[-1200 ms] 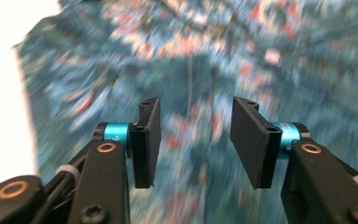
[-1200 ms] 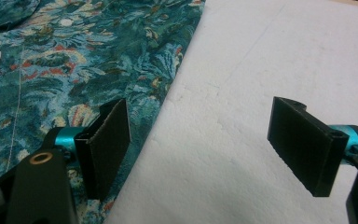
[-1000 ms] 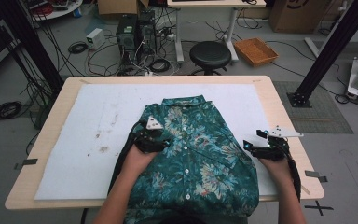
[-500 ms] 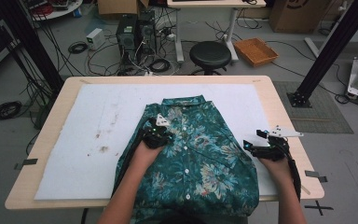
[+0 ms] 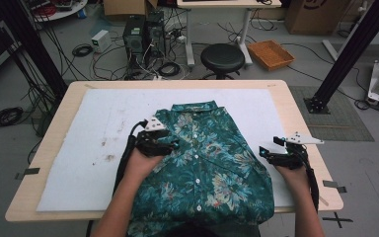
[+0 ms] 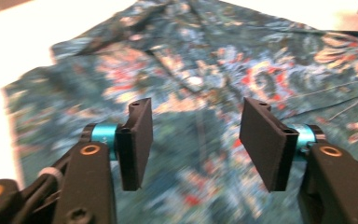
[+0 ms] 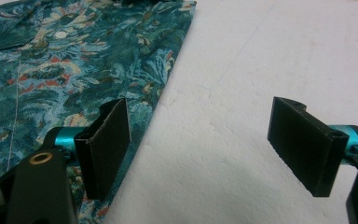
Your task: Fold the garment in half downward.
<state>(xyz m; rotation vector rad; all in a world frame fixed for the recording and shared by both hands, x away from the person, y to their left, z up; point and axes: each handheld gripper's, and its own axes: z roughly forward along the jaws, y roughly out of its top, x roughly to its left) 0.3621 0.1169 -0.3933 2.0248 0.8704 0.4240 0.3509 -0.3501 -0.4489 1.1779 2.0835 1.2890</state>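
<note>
**Both sets of fingers spread at a folded floral shirt**

On the wooden worktop lies a white mat; the teal floral shirt rests folded on it, collar away from me, its hem hanging over the near edge. My left gripper sits over the shirt's left chest, its fingers apart with printed cloth showing between them. The button placket runs down the middle. My right gripper is at the shirt's right edge, fingers wide apart, one over the cloth, one over the mat.
</note>
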